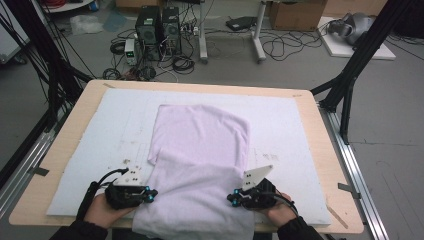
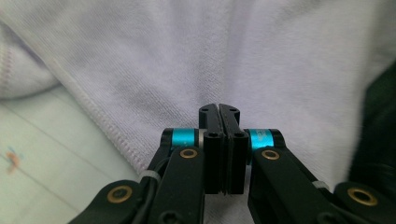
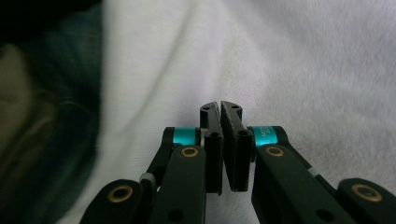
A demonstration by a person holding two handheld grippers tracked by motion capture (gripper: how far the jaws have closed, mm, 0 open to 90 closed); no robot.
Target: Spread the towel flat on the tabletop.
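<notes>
left gripper [image 1: 148, 195]: we see its jaws pressed flat together with no cloth between them; it sits at the left border of the towel, near the front edge of the table [image 1: 60, 150].

towel [image 1: 200, 150]: it lies in the middle of the white mat [image 1: 90, 150], and its near end hangs a little over the front edge, between the two hands.

right gripper [image 1: 233, 198]: its jaws also meet at the tips and hold nothing; it sits at the right border of the towel.

risk, left: we judge that jaws this tight can only push the towel. If they do not spread before they go in, the hem [image 2: 100, 119] will slide away and not be caught.

risk, middle: the hanging end adds weight. A pull from one side only may drag the towel off the front edge or twist it.

risk, right: we think the pinch may take one layer only, because the towel is folded double there, and then the fold will open.

towel material: soft terry, pale lilac, with a fine looped nap and a stitched hem along the border.

towel shape: a long rectangle with one end folded over, with some low waves.

mat: white, flat and matte, with small marks.

table: light wood with rounded corners.

grippers: black hard links, brass pins, blue collars.
</notes>
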